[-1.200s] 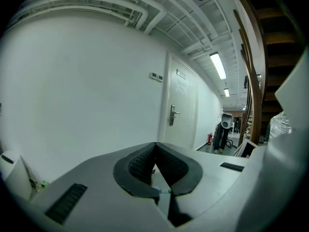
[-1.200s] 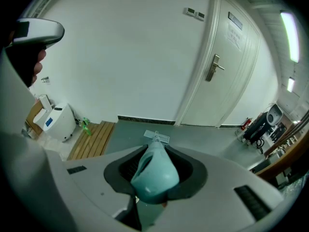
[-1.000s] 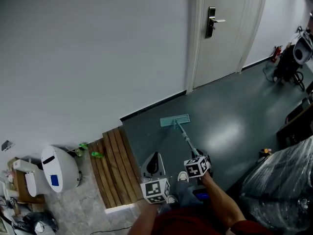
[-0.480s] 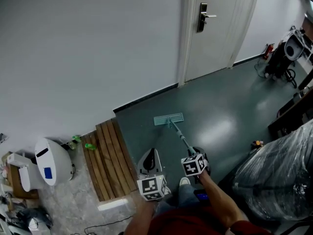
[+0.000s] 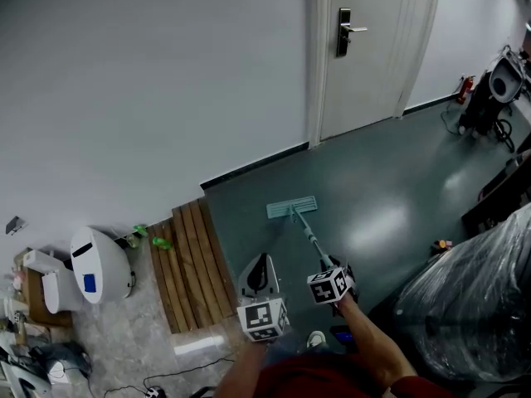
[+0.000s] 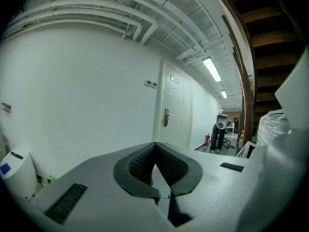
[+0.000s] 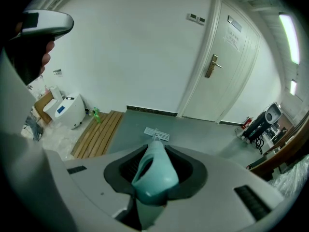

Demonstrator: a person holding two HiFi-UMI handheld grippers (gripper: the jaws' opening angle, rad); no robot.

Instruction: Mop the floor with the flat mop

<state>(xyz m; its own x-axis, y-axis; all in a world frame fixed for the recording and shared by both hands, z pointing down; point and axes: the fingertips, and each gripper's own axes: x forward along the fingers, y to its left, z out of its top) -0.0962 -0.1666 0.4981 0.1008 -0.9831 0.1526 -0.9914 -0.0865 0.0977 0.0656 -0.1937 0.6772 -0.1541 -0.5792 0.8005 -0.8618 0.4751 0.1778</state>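
The flat mop has a pale teal head (image 5: 292, 207) lying flat on the dark green floor (image 5: 390, 197), a little out from the white wall. Its thin pole (image 5: 310, 236) slants back to my right gripper (image 5: 333, 282), which is shut on the teal handle (image 7: 154, 170). In the right gripper view the mop head (image 7: 156, 134) shows beyond the jaws. My left gripper (image 5: 259, 279) hangs to the left of the pole, apart from it, shut with nothing between its fingers (image 6: 155, 166).
A wooden slat platform (image 5: 189, 259) borders the floor on the left, with a white round appliance (image 5: 101, 274) and a green bottle (image 5: 160, 243) beyond. A white door (image 5: 365, 48) stands ahead. A plastic-wrapped bulk (image 5: 473, 305) and a machine (image 5: 498, 85) sit right.
The view has shifted slightly; the mop head and both grippers hold nearly the same pose relative to each other, the mop head staying near the wall.
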